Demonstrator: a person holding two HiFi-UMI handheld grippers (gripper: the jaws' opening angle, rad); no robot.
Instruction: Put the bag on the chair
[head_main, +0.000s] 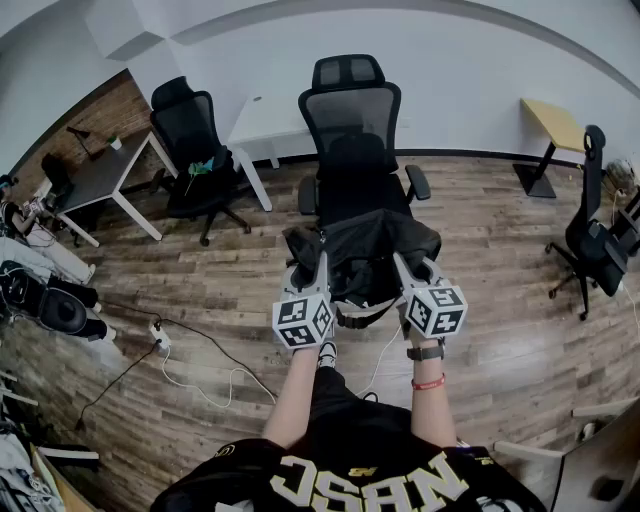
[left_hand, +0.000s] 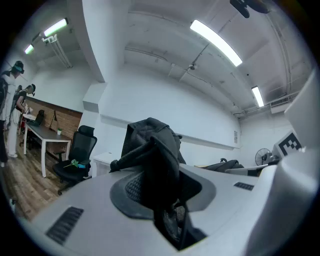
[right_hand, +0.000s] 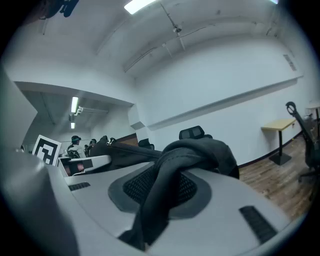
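Observation:
In the head view a black bag (head_main: 362, 258) hangs in the air between my two grippers, just in front of the seat of a black mesh office chair (head_main: 352, 120). My left gripper (head_main: 320, 262) grips the bag's left edge, and my right gripper (head_main: 402, 264) grips its right edge. In the left gripper view, black bag fabric (left_hand: 156, 165) is pinched between the jaws of the left gripper (left_hand: 162, 200). In the right gripper view, a thick fold of the bag (right_hand: 175, 170) lies clamped in the right gripper (right_hand: 157, 200). The bag hides the chair's front edge.
A second black chair (head_main: 195, 160) stands at the left by a white desk (head_main: 265, 120) and a grey table (head_main: 100, 175). Another chair (head_main: 592, 240) and a small wooden table (head_main: 552, 122) are at the right. A power strip with cables (head_main: 160, 340) lies on the wooden floor.

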